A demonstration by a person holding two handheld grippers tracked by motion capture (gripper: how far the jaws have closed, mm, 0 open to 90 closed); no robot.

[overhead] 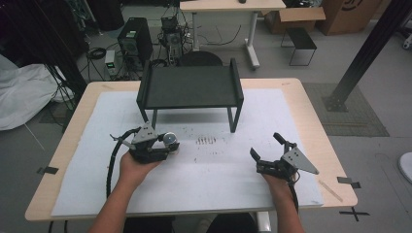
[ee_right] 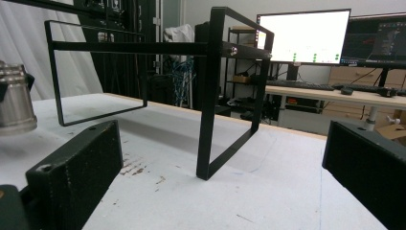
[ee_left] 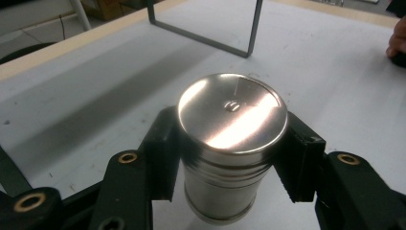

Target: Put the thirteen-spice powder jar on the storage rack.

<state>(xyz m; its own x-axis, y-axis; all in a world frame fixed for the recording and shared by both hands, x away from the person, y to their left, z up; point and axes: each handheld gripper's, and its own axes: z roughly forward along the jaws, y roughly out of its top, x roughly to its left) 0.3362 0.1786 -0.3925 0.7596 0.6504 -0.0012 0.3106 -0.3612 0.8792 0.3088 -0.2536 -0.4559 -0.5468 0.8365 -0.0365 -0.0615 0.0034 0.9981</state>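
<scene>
A round silver metal canister (ee_left: 232,115) with a flat shiny lid stands upright between the jaws of my left gripper (ee_left: 230,158). The black pads press on its sides just under the lid, so the gripper is shut on it. In the high view that gripper (overhead: 165,144) and canister (overhead: 169,139) are left of centre, in front of the black stand (overhead: 189,87). The canister's base looks just clear of the white sheet. My right gripper (overhead: 265,144) rests at the right with its jaws wide apart. Nothing lies between them in its own view (ee_right: 225,177), where the canister (ee_right: 14,103) is at the far left.
The black metal stand (ee_right: 210,96) has thin frame legs (ee_left: 206,38) and a raised top at the back centre. A white sheet (overhead: 214,184) with dark scuff marks covers the wooden table (overhead: 311,97). Cables, computer gear and another desk lie beyond the far edge.
</scene>
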